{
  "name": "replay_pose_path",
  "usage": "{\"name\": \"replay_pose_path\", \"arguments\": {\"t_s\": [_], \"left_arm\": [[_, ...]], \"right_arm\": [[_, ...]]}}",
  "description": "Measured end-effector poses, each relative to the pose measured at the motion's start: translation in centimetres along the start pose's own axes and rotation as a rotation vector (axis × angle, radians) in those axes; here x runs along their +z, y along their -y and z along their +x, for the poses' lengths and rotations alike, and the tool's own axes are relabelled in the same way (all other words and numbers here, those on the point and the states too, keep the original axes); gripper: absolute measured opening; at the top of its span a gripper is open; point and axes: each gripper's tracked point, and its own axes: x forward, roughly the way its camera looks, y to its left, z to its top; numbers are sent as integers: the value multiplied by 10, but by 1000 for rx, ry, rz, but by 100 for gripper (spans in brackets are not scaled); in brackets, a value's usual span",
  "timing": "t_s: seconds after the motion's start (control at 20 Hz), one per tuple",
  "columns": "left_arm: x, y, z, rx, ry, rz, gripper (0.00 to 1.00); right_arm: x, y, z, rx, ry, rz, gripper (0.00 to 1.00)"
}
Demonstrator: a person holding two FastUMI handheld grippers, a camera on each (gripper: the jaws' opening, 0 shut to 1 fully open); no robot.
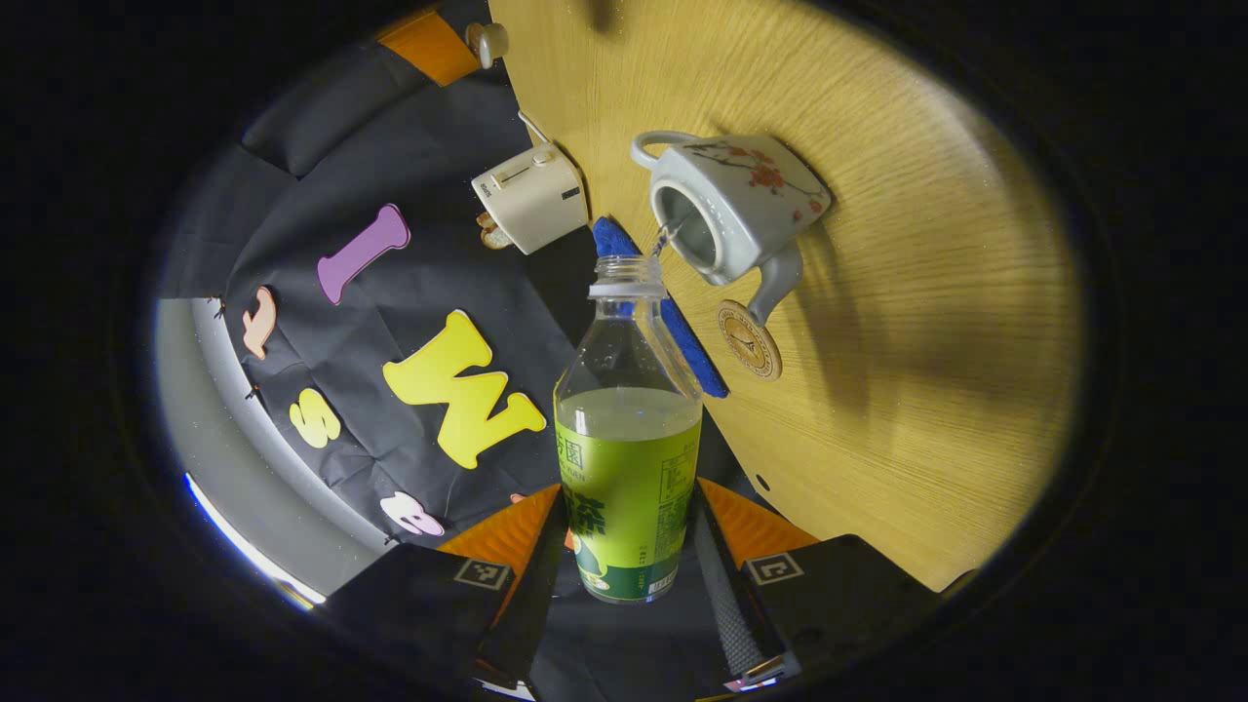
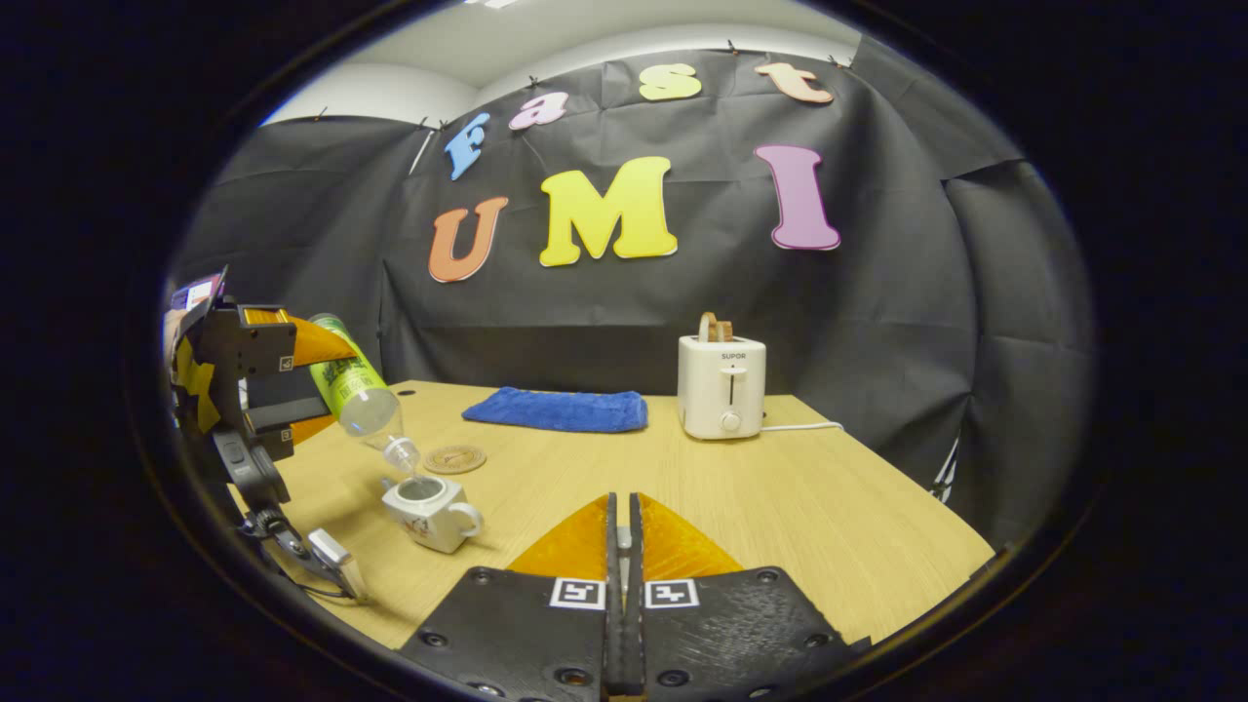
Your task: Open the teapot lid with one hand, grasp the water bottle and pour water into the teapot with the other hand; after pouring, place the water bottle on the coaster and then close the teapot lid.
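Half full, the water bottle (image 1: 629, 439) (thin, soft plastic, probably light) sits clamped at its labelled body by the left gripper (image 1: 629, 575), tilted over the teapot (image 1: 726, 210), while the right gripper (image 2: 622, 546) has its fingers pressed together on something thin I cannot identify.

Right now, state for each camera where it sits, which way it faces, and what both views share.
Left gripper view: rides the left gripper, looking along the tilted water bottle it grips, down at the open teapot on the table.
Right gripper view: rides the right gripper, low over the table, facing the toaster; its fingers are closed.
Shared: bottle, teapot, coaster, blue cloth, toaster.
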Motion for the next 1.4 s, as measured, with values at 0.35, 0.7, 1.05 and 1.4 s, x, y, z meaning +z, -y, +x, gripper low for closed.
{"name": "replay_pose_path", "arguments": {"t_s": [0.35, 0.7, 1.05, 1.4], "left_arm": [[2, -6, -1, 26, 6, 49, 72], [3, -7, -1, 25, 8, 67, 73], [4, -8, 1, 21, 24, 38, 72], [-4, 14, 1, -62, 5, -202, 72]], "right_arm": [[0, 2, -1, -2, 3, 0, 0], [-1, 4, -2, -5, 4, 0, 0], [0, 4, -2, -4, 4, 5, 0], [6, 7, -7, -15, 13, 10, 0]]}}
